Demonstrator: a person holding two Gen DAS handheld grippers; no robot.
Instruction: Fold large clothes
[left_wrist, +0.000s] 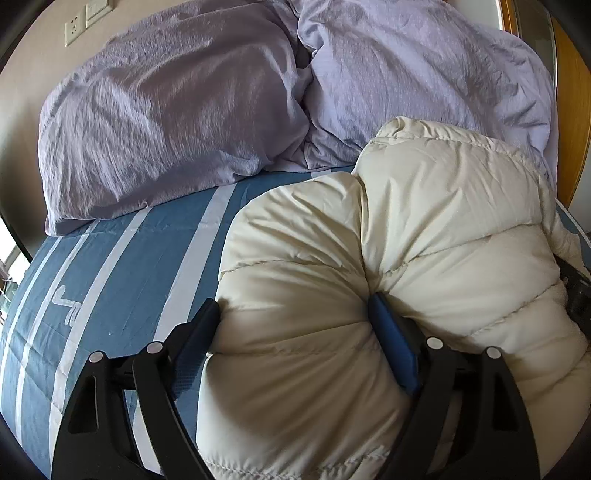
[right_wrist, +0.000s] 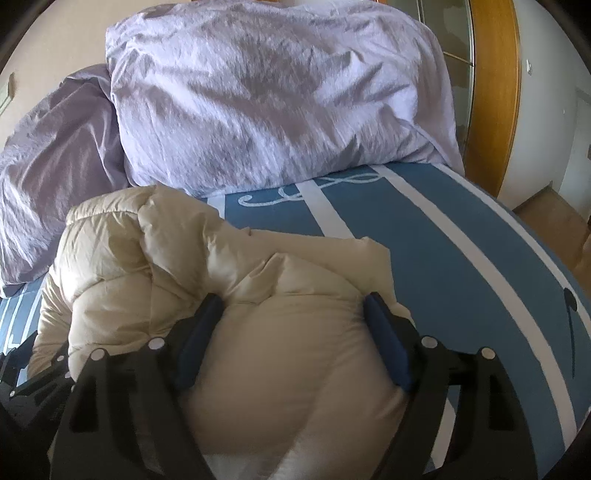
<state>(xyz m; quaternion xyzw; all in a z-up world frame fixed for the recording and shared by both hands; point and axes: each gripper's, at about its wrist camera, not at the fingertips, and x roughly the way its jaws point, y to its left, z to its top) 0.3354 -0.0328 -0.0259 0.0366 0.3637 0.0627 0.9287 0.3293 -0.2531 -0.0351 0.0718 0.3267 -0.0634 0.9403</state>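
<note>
A puffy cream down jacket (left_wrist: 443, 206) lies bunched on the blue bed with white stripes (left_wrist: 129, 266). My left gripper (left_wrist: 291, 310) stands wide with a fat roll of the jacket's left side bulging between its blue pads. The right pad is sunk into a crease and the left pad presses the jacket's edge. In the right wrist view the same jacket (right_wrist: 147, 258) fills the lower middle. My right gripper (right_wrist: 291, 302) straddles a blurred bulge of the jacket with its fingers spread wide, and the pads sit beside the fabric without pinching it.
Two lilac pillows (left_wrist: 166, 110) (right_wrist: 258, 92) lie against the wall at the head of the bed. A wooden door frame (right_wrist: 495, 92) and floor lie past the bed's right edge. Bare striped sheet (right_wrist: 424, 240) spreads right of the jacket. Wall sockets (left_wrist: 74, 31) show top left.
</note>
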